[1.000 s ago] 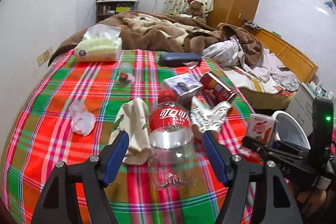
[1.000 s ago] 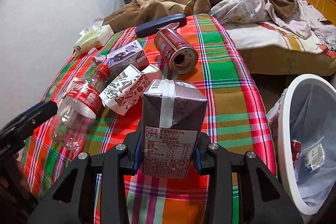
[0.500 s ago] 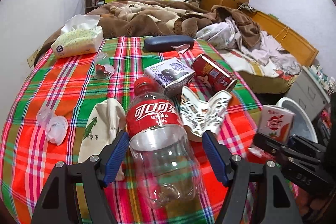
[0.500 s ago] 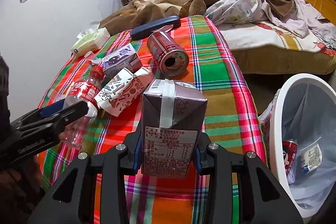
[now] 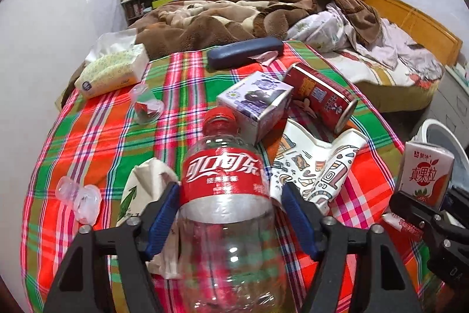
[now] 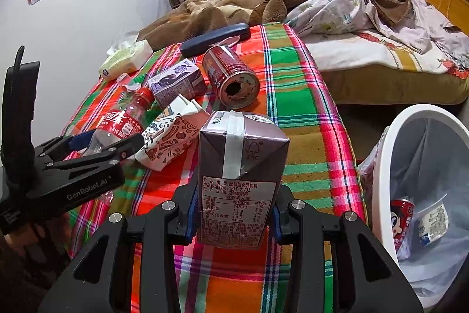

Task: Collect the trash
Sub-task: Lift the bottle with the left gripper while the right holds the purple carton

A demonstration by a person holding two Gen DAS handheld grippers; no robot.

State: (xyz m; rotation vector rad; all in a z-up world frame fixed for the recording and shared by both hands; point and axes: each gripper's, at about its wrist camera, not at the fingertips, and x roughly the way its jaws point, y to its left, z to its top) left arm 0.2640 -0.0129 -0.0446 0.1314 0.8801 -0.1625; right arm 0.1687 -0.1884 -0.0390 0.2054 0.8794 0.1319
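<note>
My left gripper (image 5: 230, 209) is shut on an empty clear cola bottle (image 5: 225, 195) with a red label and red cap, held over the plaid cloth; it also shows in the right wrist view (image 6: 117, 125). My right gripper (image 6: 233, 213) is shut on a brown drink carton (image 6: 239, 181), held upright above the cloth's near right part; the carton shows in the left wrist view (image 5: 423, 172). A white trash bin (image 6: 390, 143) with a liner stands to the right, below the table edge. It holds a red can and a wrapper.
On the plaid cloth (image 5: 96, 143) lie a purple carton (image 5: 258, 104), a red can (image 5: 319, 96) on its side, a patterned paper bag (image 5: 316, 166), a crumpled napkin (image 5: 140, 189), clear plastic cups (image 5: 79, 197), a tissue pack (image 5: 112, 68) and a blue case (image 5: 244, 52). A bed is behind.
My left gripper has moved forward around the cola bottle and closed on it; the bottle now fills the view between the fingers. My right gripper has kept hold of the carton, shifting slightly.
</note>
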